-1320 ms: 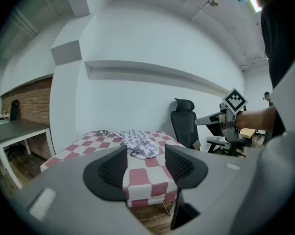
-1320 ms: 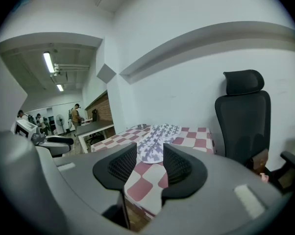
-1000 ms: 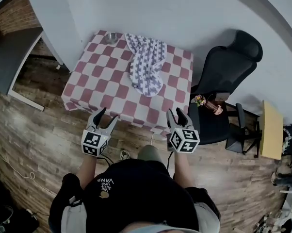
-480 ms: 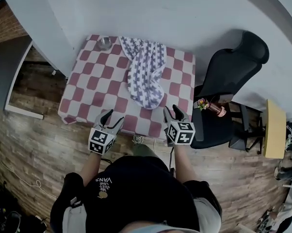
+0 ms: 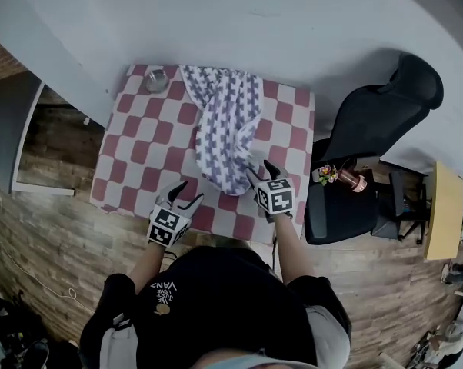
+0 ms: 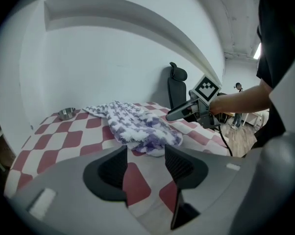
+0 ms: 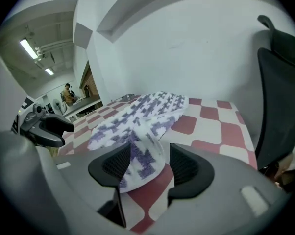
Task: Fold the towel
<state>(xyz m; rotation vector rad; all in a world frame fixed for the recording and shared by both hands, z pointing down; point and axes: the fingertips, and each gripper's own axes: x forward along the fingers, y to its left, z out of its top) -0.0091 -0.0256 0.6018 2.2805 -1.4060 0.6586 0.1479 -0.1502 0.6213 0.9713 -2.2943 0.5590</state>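
A white towel with purple crosses [image 5: 224, 129] lies crumpled lengthwise on the red-and-white checked table [image 5: 139, 148]. My right gripper [image 5: 258, 171] is at the towel's near end. Its jaws have just been opening, and the towel's tip [image 7: 145, 153] lies loosely between them, not pinched. My left gripper [image 5: 185, 194] hovers open over the table's near edge, left of the towel, with only tablecloth showing between its jaws. In the left gripper view the towel [image 6: 137, 126] lies ahead of the left gripper [image 6: 146, 153], with the right gripper [image 6: 182, 112] beside it.
A small metal bowl [image 5: 156, 80] stands at the table's far left corner, against the white wall. A black office chair [image 5: 374, 121] stands right of the table, with a small flower pot [image 5: 335, 177] on its seat. Wooden floor surrounds the near side.
Both grippers have moved forward and down from in front of the table onto it. The right one has come to the towel's near end, and its jaws stand wider.
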